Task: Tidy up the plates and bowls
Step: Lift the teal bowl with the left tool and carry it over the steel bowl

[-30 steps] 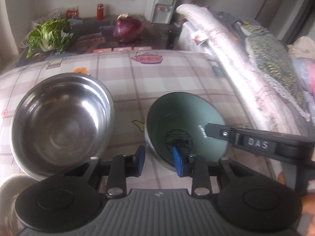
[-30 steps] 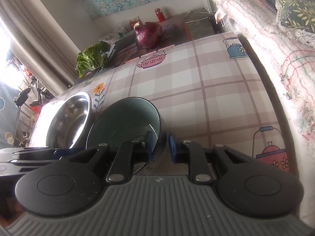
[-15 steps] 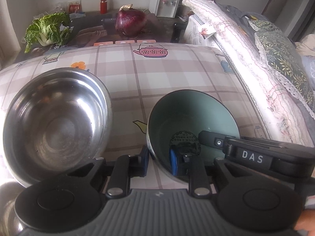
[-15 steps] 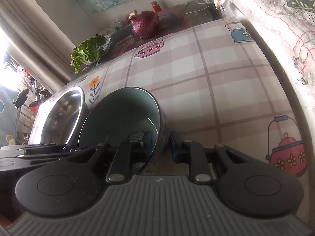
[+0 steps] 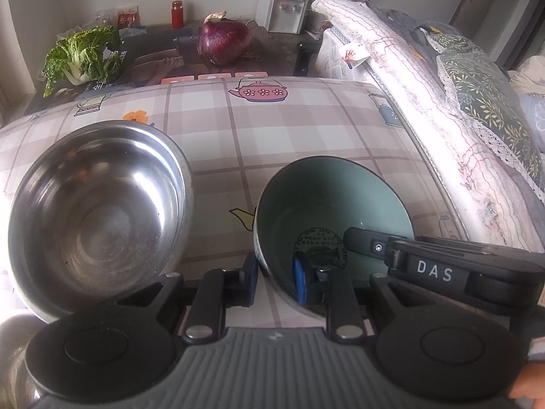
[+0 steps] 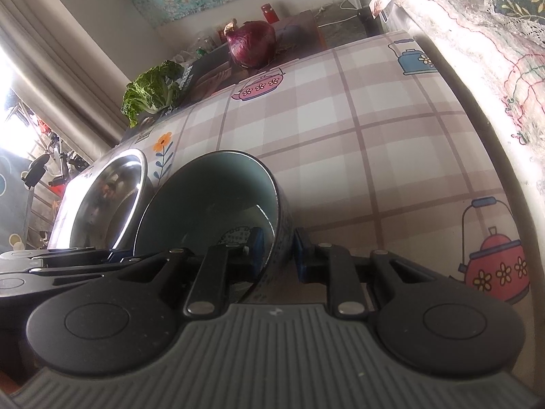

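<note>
Two tools, left tool [image 5: 272, 277] & right tool [image 6: 277, 252], each clamp green bowl [image 5: 327, 201] rim.

My left wrist camera looks steeply down over its fingers, very near the green bowl [image 5: 332, 218], with the steel bowl [image 5: 98, 211] on the left. My right wrist camera sits lower and tilted — it sees the same green bowl [image 6: 211, 201], steel bowl [image 6: 112, 197] and checked tablecloth [image 6: 374, 136] from the other side.
</note>
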### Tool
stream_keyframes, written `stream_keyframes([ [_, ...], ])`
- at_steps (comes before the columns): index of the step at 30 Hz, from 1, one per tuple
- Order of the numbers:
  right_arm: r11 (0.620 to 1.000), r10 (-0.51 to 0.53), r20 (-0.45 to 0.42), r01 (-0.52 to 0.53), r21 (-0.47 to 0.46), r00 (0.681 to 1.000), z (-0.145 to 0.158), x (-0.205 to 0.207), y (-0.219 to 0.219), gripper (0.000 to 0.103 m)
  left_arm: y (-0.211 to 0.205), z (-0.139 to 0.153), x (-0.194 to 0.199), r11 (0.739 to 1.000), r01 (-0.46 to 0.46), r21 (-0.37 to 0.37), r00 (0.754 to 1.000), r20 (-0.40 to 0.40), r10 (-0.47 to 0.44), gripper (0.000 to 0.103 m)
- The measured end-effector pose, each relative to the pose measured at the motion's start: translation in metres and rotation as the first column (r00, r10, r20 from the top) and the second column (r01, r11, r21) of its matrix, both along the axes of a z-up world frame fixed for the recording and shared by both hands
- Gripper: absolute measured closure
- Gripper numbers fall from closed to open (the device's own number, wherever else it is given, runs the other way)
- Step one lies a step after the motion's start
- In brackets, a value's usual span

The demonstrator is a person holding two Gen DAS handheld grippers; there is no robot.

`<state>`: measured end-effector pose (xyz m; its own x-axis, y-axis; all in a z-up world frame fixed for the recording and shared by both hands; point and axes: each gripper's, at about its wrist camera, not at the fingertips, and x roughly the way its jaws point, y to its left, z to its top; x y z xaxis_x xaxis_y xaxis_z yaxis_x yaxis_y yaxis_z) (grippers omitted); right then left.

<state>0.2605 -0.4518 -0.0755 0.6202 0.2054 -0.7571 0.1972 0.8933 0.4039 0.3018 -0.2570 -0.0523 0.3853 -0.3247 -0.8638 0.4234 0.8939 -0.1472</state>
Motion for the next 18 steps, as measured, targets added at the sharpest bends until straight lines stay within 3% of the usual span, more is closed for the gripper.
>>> stream_keyframes([
  [18, 1.000, -0.010, 0.013, 0.010, 0.007, 1.000, 0.009, -0.006, -0.001, 0.085, 0.001, 0.015, -0.007, 1.000, 0.008, -0.017, 1.000, 0.026, -0.007, 0.080],
])
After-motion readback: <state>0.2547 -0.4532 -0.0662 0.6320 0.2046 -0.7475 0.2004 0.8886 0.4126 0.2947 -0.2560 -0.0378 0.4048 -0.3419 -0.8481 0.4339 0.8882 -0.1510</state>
